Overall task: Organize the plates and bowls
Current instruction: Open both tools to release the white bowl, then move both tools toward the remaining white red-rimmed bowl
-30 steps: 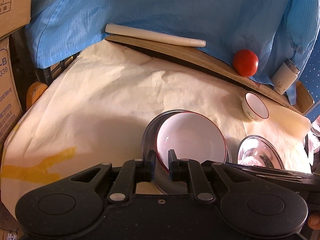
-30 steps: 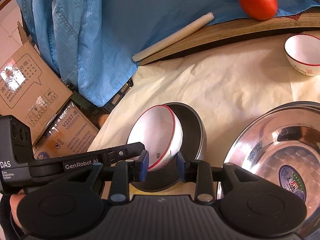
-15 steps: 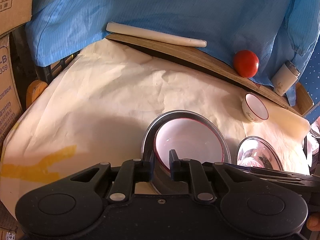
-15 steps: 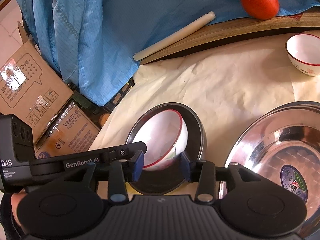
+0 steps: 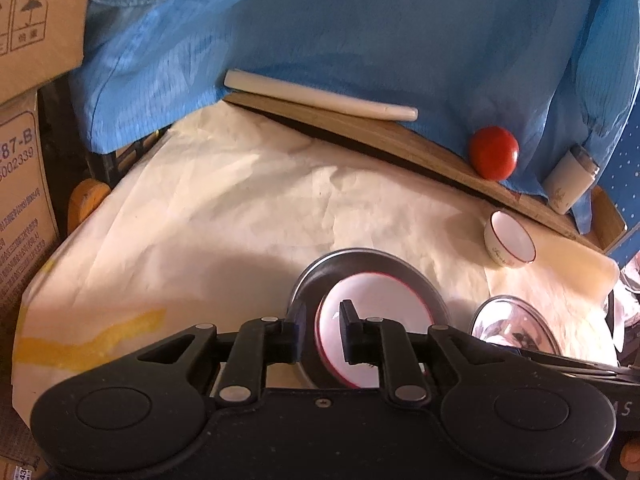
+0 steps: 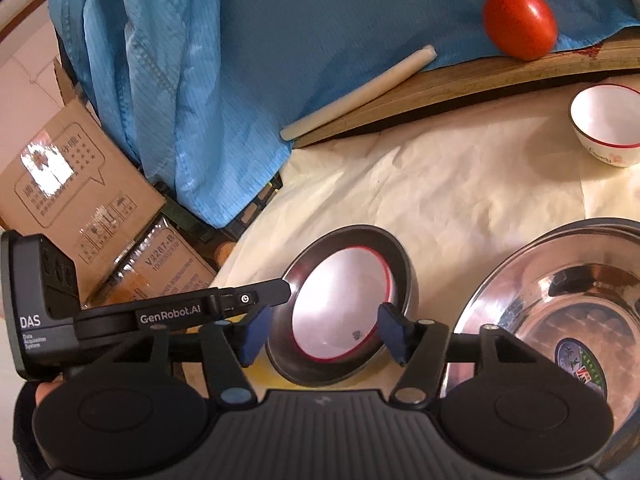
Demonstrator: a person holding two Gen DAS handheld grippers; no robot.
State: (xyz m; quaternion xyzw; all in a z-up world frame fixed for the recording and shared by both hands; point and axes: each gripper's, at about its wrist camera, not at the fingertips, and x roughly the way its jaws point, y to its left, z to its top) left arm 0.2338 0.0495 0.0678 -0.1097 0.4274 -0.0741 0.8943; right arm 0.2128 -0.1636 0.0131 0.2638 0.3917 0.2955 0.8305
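White bowl (image 6: 340, 312) sits in metal dish (image 6: 404, 276), right hand-held gripper (image 6: 324, 336) spread wide.

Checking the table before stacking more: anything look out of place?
Yes: a tomato sits on the wooden board's edge against blue cloth, among dishes. The white bowl is nested in the metal plate, nothing spilled.
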